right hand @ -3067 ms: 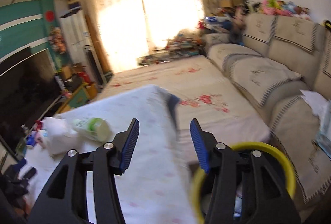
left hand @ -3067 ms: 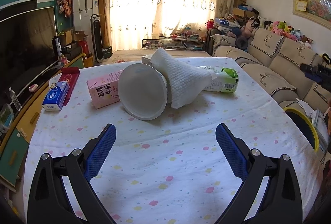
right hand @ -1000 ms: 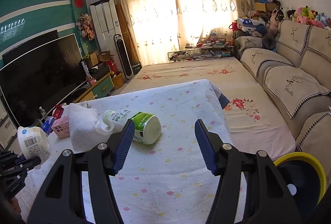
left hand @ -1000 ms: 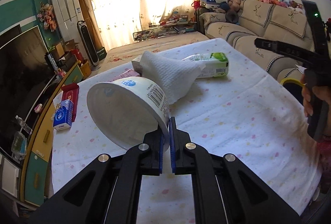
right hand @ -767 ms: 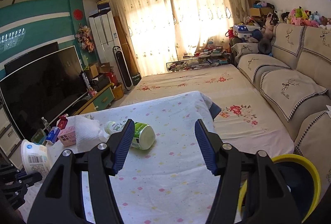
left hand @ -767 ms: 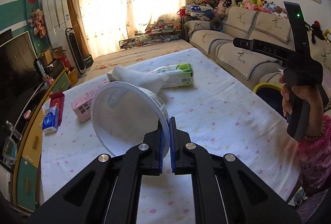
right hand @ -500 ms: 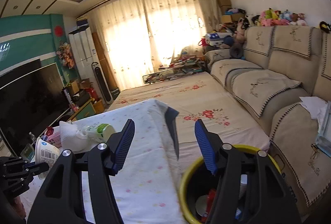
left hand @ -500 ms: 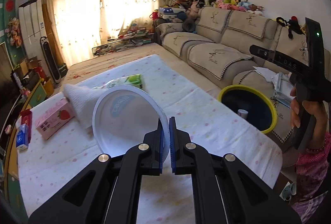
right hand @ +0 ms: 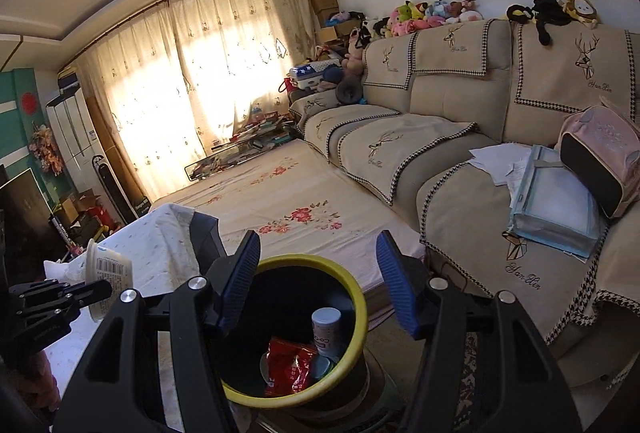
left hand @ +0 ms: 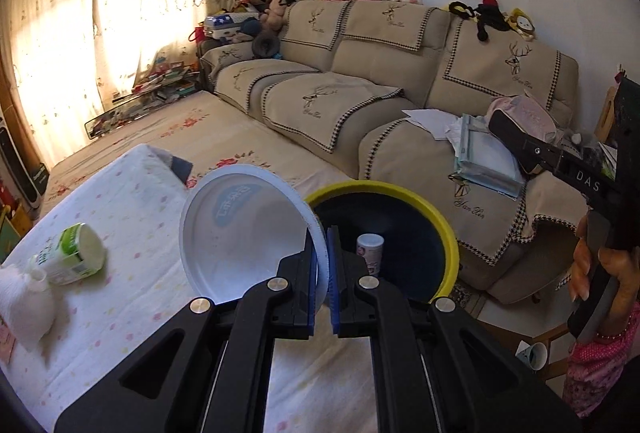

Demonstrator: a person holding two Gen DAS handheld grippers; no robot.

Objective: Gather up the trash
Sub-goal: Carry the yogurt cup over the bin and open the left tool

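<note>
Left gripper (left hand: pixel 321 273): pinches the white cup's (left hand: pixel 240 233) rim beside the yellow-rimmed bin (left hand: pixel 400 193).
Right gripper (right hand: pixel 316 281): spread, empty — above the bin.
Right view only: red wrapper (right hand: pixel 286 365) inside the bin.

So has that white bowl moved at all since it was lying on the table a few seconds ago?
Yes. The white bowl is now off the table, pinched by its rim in the left hand-held gripper, carried away from the green carton and up beside the yellow-rimmed bin.
</note>
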